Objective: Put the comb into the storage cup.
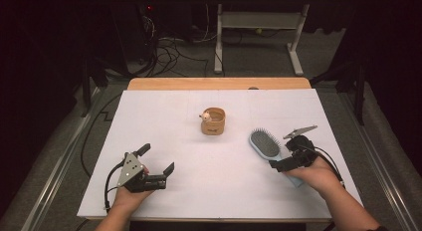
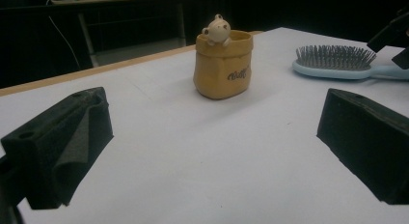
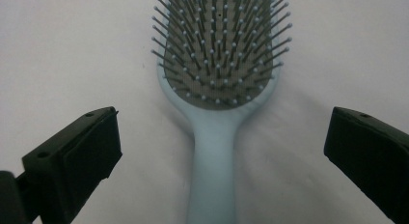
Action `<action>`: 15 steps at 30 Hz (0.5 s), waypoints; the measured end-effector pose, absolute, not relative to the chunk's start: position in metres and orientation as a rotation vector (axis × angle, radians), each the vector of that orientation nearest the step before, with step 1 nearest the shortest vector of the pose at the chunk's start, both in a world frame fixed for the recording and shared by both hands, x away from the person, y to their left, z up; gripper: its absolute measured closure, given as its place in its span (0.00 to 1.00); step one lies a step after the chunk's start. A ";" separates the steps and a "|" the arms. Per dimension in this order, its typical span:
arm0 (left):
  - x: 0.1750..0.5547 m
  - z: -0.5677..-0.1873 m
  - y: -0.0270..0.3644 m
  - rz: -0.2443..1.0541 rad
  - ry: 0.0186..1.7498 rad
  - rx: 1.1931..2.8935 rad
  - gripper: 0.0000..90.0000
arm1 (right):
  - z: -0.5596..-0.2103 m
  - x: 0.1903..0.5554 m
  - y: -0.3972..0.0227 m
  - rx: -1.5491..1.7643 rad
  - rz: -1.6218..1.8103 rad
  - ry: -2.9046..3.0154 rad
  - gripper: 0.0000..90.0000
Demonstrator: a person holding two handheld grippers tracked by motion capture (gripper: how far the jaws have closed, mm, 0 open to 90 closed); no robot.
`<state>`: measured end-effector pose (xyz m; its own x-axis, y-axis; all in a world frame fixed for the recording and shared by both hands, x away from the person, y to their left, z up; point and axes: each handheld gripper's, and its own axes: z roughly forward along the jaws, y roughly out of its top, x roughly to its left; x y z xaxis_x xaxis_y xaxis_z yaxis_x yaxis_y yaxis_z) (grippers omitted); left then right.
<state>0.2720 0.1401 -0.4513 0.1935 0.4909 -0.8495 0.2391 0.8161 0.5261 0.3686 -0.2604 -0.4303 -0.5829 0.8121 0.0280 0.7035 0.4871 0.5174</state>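
Jaws wide on the right gripper (image 1: 289,152), straddling the pale blue hairbrush (image 1: 265,145) handle near the table's (image 1: 164,116) right edge, bristles up; left gripper (image 1: 158,160) gapes too, near the front-left corner.

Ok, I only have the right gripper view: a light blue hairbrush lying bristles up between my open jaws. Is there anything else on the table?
Observer: Yes, a small yellow pot with a little bear figure on its rim stands near the table's middle, left of the hairbrush.
Operator: Where is the left gripper?
Observer: The left gripper is low over the near left part of the white table, jaws wide open, holding nothing.
Operator: What is it aimed at?
Observer: Its own view looks straight at the pot, with bare table between.
Operator: And my right gripper, seen from above?
Observer: The right gripper sits over the brush's handle, not closed on it.
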 end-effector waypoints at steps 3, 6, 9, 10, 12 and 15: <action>0.271 -0.451 0.140 0.189 1.394 0.637 0.00 | -0.433 0.376 -0.255 1.297 0.699 2.528 0.00; 0.271 -0.450 0.140 0.183 1.404 0.625 0.00 | -0.435 0.382 -0.250 1.295 0.678 2.538 0.00; 0.272 -0.450 0.141 0.185 1.400 0.628 0.00 | -0.437 0.387 -0.246 1.296 0.668 2.543 0.00; 0.272 -0.450 0.141 0.186 1.396 0.630 0.00 | -0.438 0.389 -0.246 1.294 0.664 2.546 0.00; 0.272 -0.450 0.141 0.187 1.393 0.632 0.00 | -0.439 0.392 -0.244 1.298 0.654 2.547 0.00; 0.272 -0.450 0.141 0.188 1.393 0.633 0.00 | -0.441 0.397 -0.242 1.296 0.640 2.553 0.00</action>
